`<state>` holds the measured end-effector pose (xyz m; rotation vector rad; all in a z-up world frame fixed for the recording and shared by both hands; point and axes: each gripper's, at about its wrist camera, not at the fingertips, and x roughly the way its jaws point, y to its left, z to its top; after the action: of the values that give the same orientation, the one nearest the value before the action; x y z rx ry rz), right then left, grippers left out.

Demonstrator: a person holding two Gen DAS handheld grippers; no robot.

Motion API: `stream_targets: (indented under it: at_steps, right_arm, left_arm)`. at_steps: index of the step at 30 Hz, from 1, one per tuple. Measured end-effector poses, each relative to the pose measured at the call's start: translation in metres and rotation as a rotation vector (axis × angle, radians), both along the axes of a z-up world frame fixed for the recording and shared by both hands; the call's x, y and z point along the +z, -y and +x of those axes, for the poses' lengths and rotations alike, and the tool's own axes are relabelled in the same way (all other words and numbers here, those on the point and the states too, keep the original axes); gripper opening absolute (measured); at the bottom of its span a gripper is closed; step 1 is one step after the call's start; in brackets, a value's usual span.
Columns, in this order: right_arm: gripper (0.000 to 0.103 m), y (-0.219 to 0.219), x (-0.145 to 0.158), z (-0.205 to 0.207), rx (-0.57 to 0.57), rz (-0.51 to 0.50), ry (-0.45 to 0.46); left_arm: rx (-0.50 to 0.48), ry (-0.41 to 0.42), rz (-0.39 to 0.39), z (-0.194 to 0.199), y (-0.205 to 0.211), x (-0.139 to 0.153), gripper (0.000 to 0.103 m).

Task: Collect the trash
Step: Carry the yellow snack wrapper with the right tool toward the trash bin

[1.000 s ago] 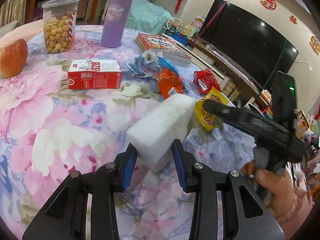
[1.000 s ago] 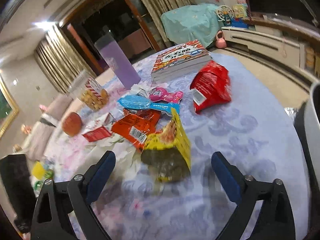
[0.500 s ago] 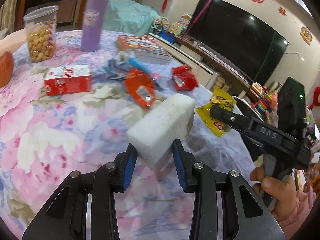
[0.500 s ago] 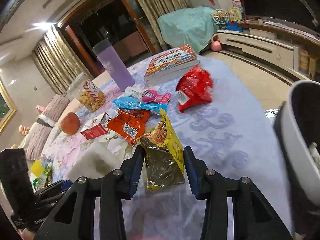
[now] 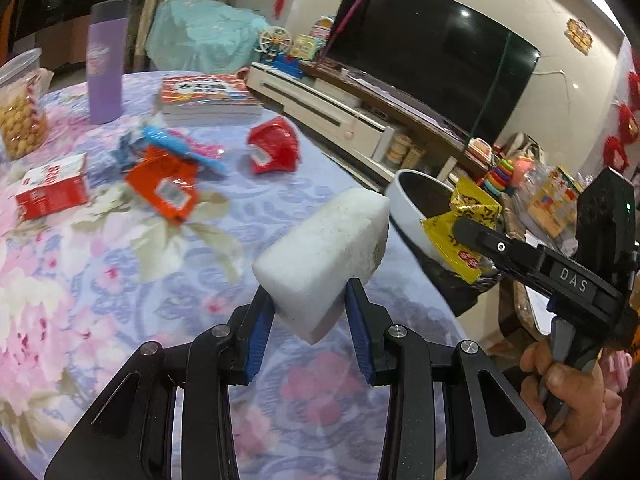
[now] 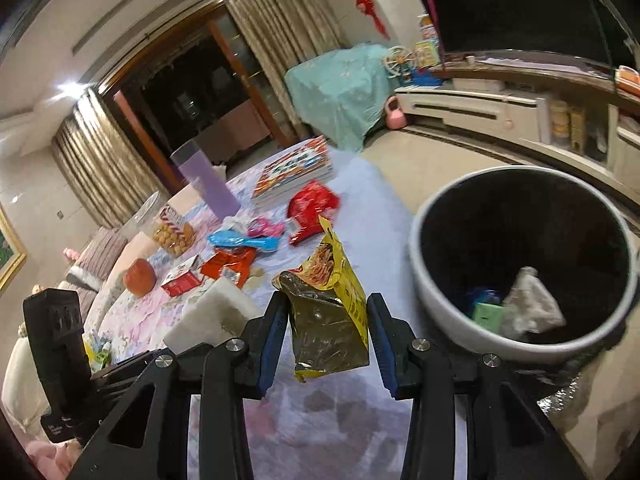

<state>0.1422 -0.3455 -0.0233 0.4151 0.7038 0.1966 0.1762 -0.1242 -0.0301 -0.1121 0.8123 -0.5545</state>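
Note:
My left gripper (image 5: pixel 307 312) is shut on a white foam block (image 5: pixel 324 256) and holds it above the table's right edge. My right gripper (image 6: pixel 327 328) is shut on a yellow snack wrapper (image 6: pixel 328 308), lifted off the table; it also shows in the left wrist view (image 5: pixel 460 228). A white trash bin (image 6: pixel 448 304) with a black liner stands off the table edge to the right, with some trash inside; its rim shows in the left wrist view (image 5: pixel 400 204). A red wrapper (image 5: pixel 274 146), an orange wrapper (image 5: pixel 164 188) and a blue wrapper (image 5: pixel 180 148) lie on the floral tablecloth.
A red carton (image 5: pixel 52 188), a purple tumbler (image 5: pixel 105 68), a snack jar (image 5: pixel 18 108) and a stack of books (image 5: pixel 206 96) stand on the table. An apple (image 6: pixel 139 278) lies at the far side. A TV and cabinet (image 5: pixel 420 64) stand beyond.
My right gripper closed on the yellow wrapper and carried it right, toward the bin. My left gripper moved right with the foam block, and the bin came into view.

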Motion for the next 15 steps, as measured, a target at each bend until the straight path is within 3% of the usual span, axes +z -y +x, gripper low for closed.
stream_targets:
  at_steps: [15]
  right_arm:
    - [0.041,0.067,0.007,-0.031,-0.128,0.004,0.025]
  left_arm:
    - [-0.100,0.035,0.032,0.001,0.069,0.018,0.035]
